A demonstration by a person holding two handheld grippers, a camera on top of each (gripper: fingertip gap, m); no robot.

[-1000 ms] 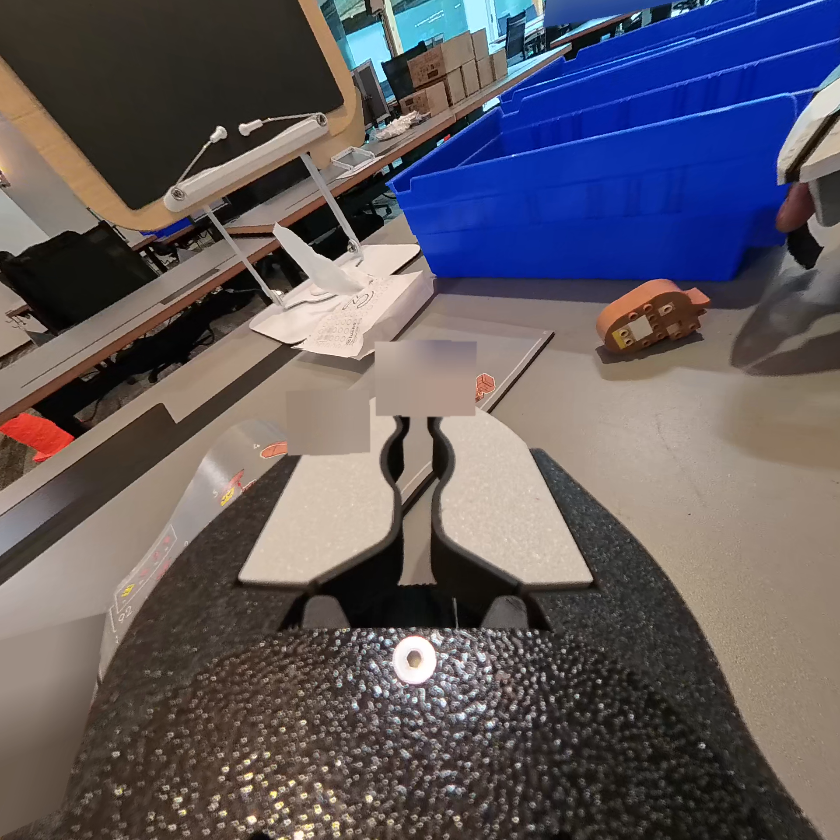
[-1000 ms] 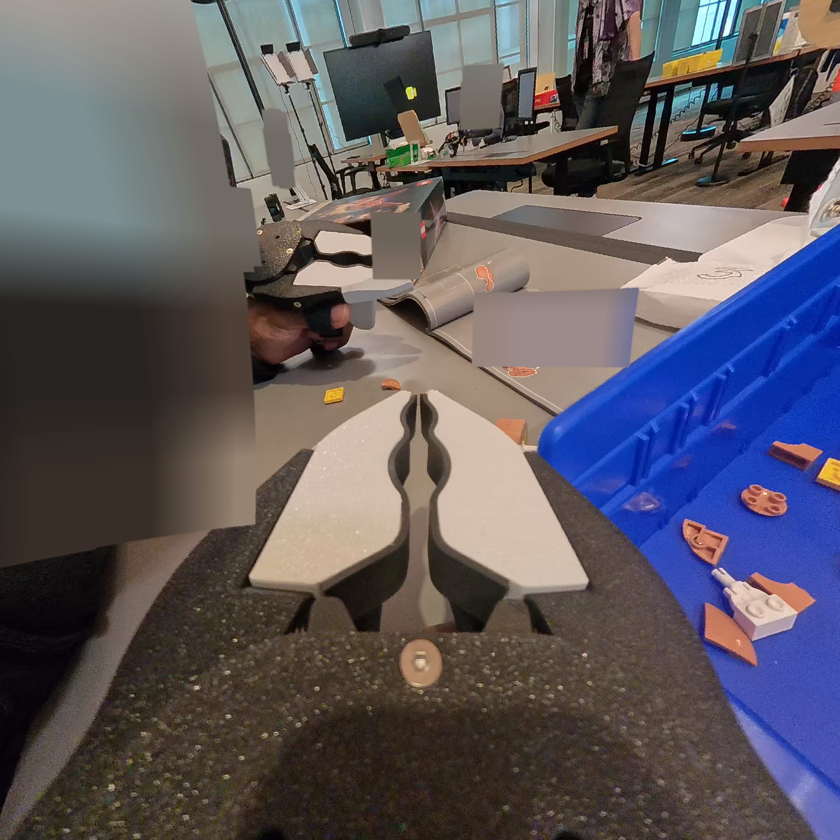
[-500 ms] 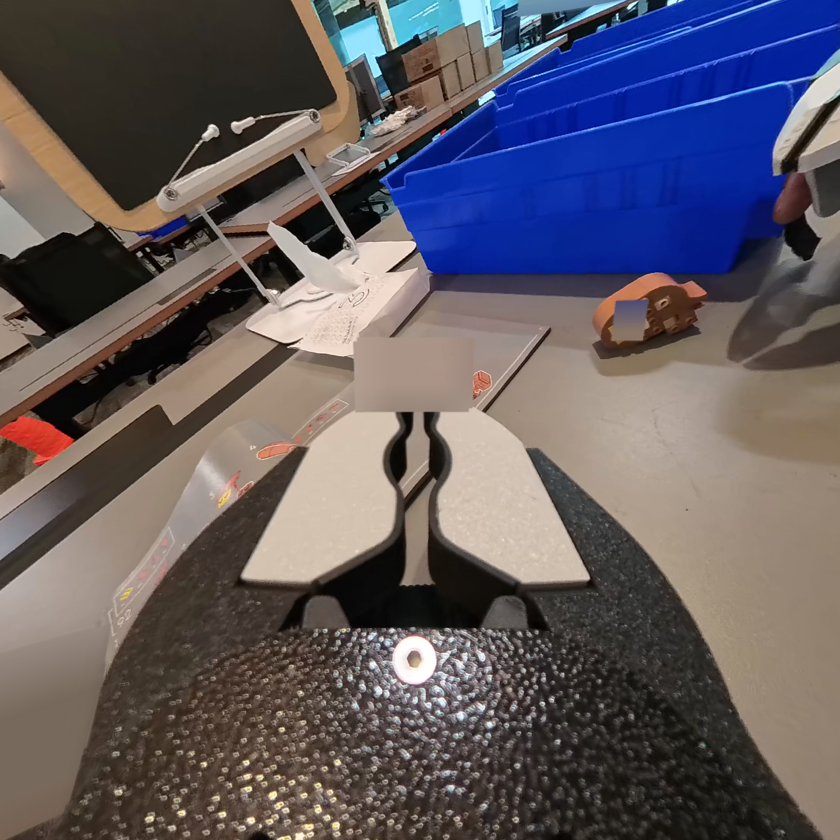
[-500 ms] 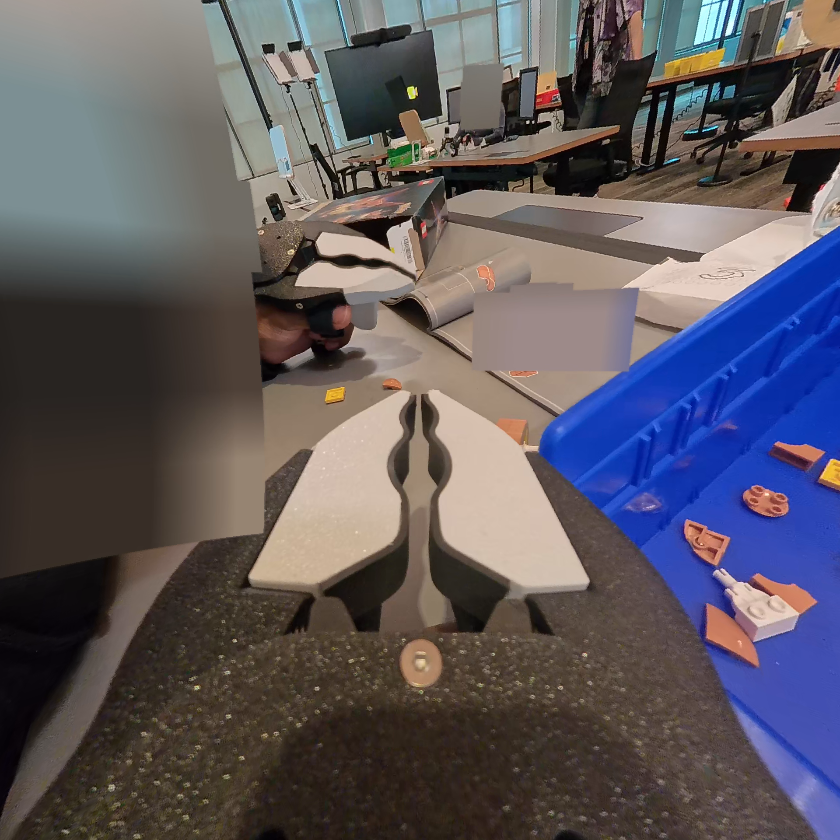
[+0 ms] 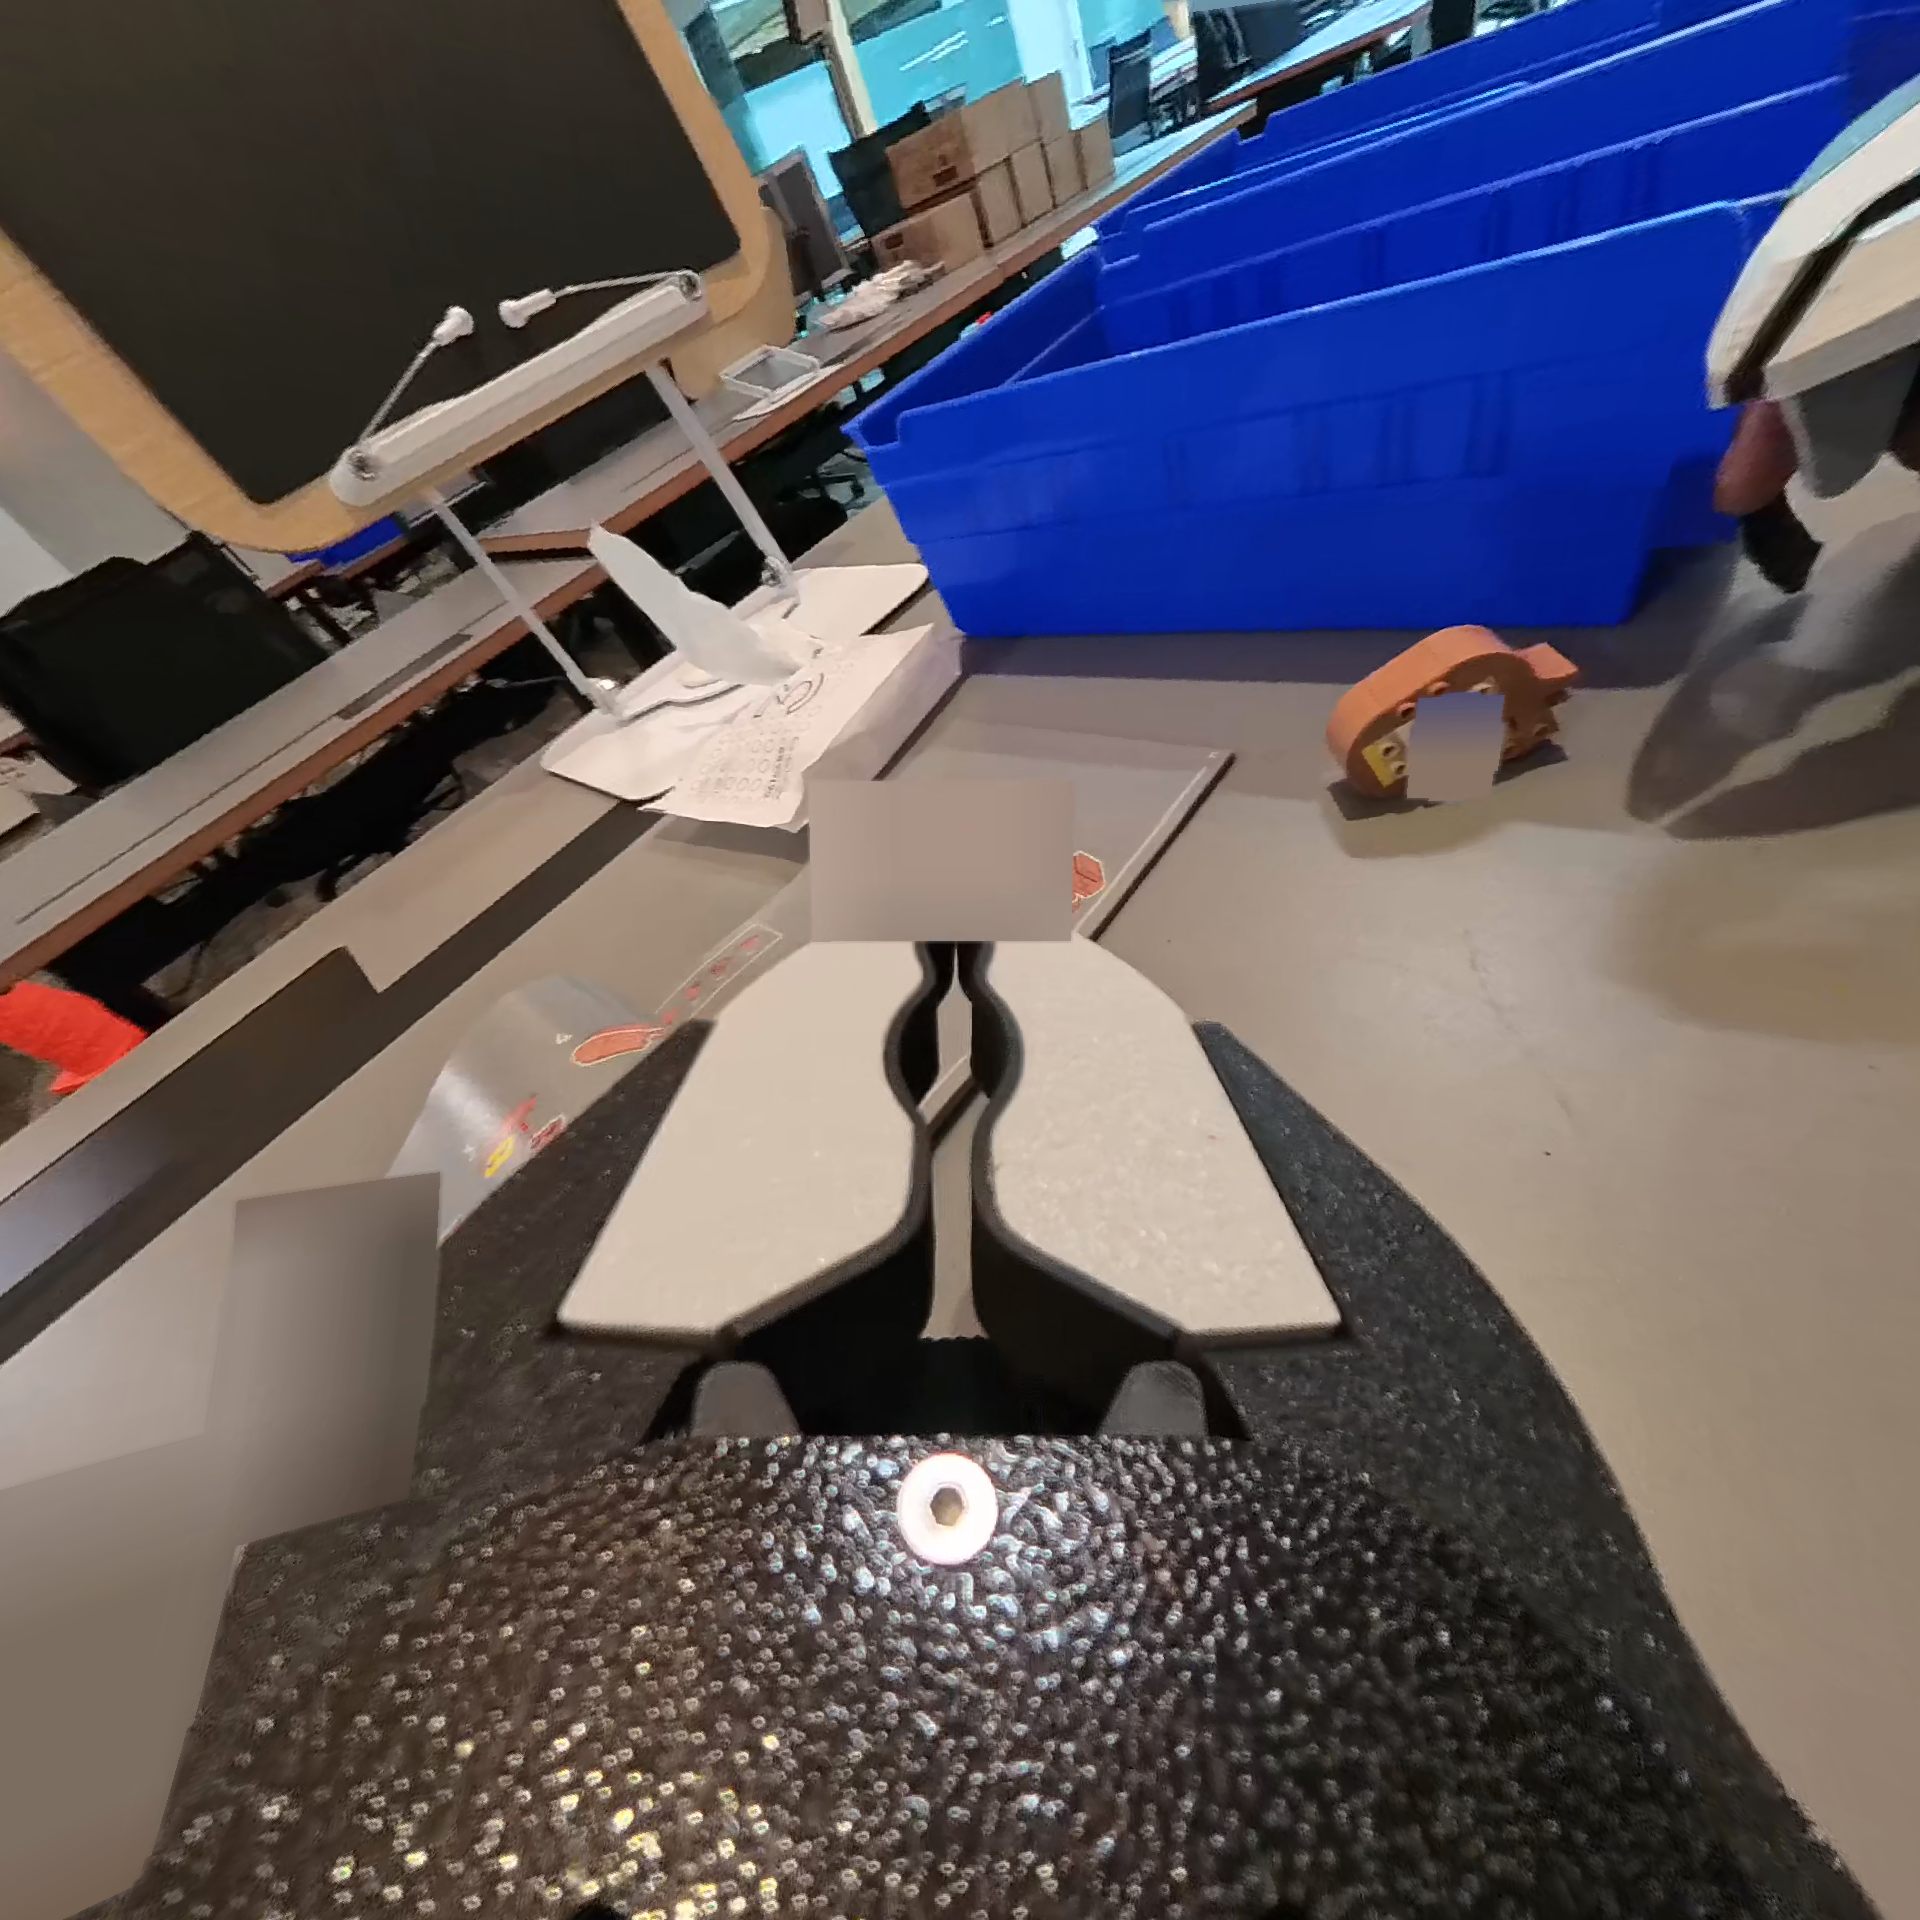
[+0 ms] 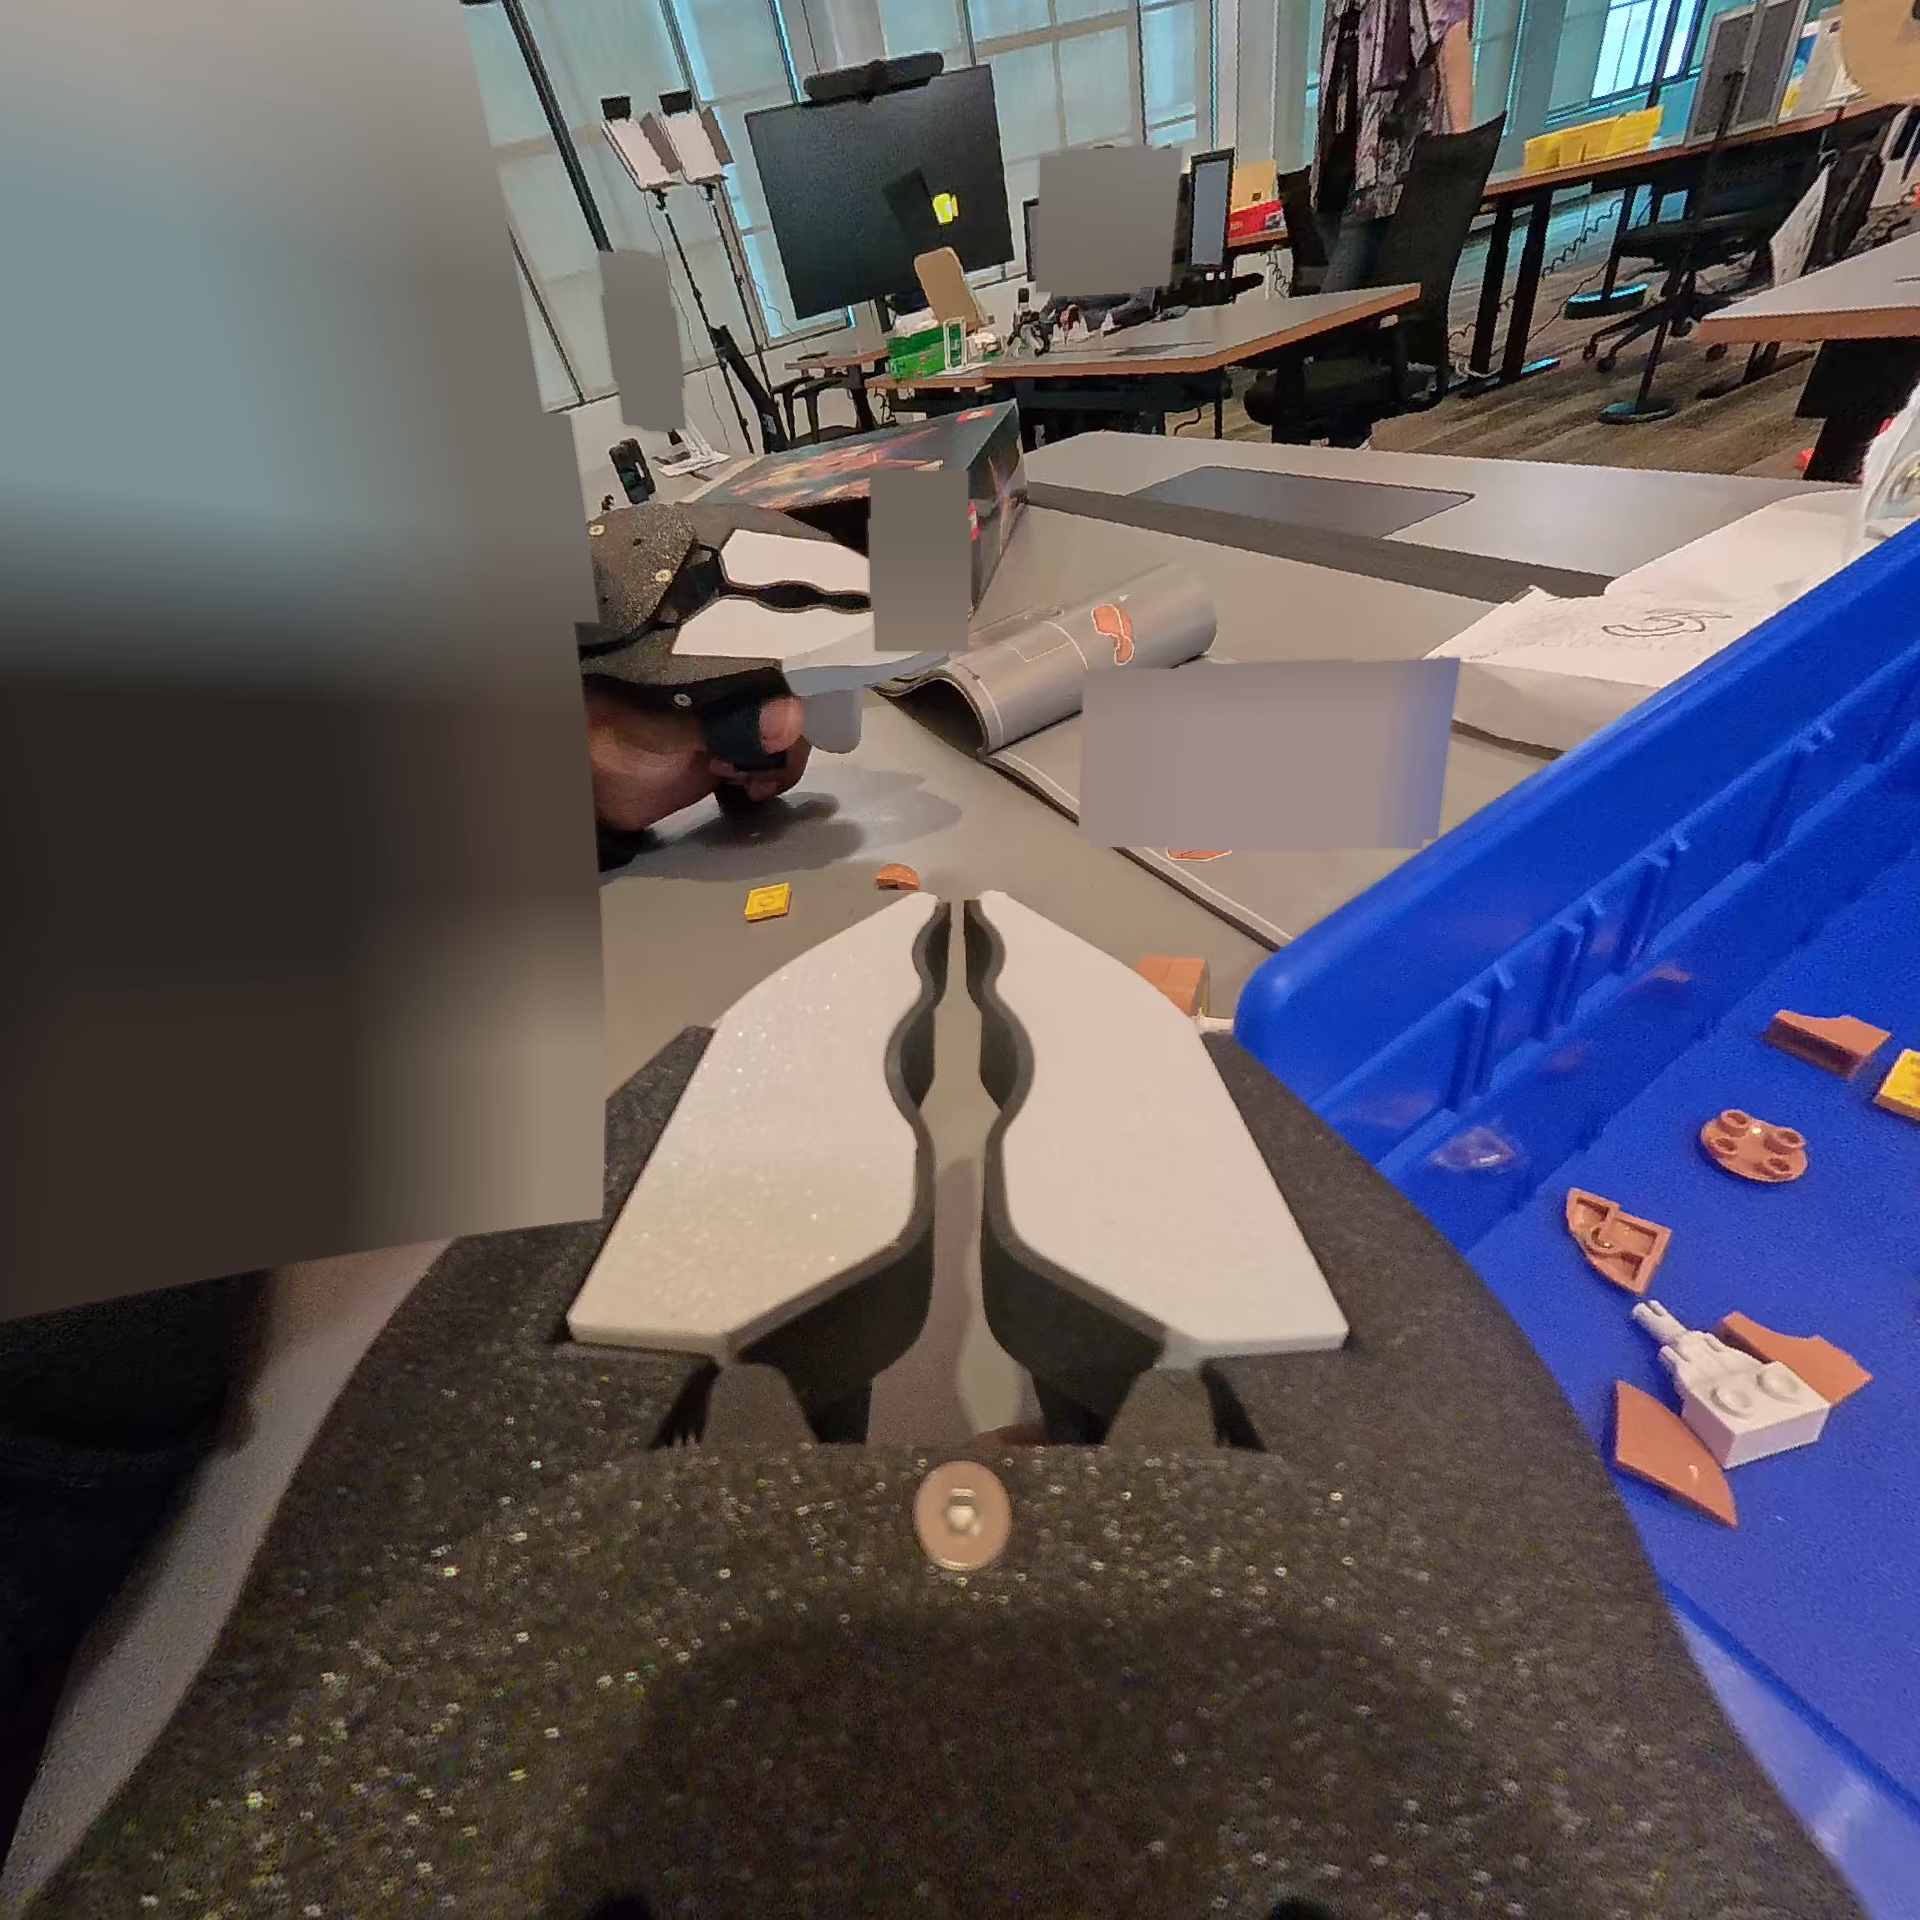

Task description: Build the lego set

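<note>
In the left wrist view my left gripper [image 5: 956,951] hovers low over the grey table [image 5: 1455,1143] with its fingers drawn together and nothing between them; a blur patch hides the very tips. It points over an open booklet [image 5: 1143,790]. A brown brick-built curved piece [image 5: 1455,717] lies ahead to the right. My right gripper [image 6: 956,906] has its fingers nearly touching with nothing between them, beside a blue bin [image 6: 1558,935]. It also shows in the left wrist view [image 5: 1818,270]. A yellow tile [image 6: 767,902], a small brown piece [image 6: 896,878] and a brown brick [image 6: 1174,977] lie just ahead of it.
Blue bins [image 5: 1351,488] stand in a row at the back right. The near bin holds several loose brown and white pieces [image 6: 1725,1392]. A printed box [image 6: 894,468], white paper sheets [image 5: 769,727] and a tablet stand [image 5: 520,384] are on the table. A hand [image 6: 665,758] holds the left gripper. Across from one pair of fingers to the other is roughly 15 cm.
The left gripper's fingers have come closer together on air and it has drifted slightly. The right gripper has barely moved and its fingers stand as before.
</note>
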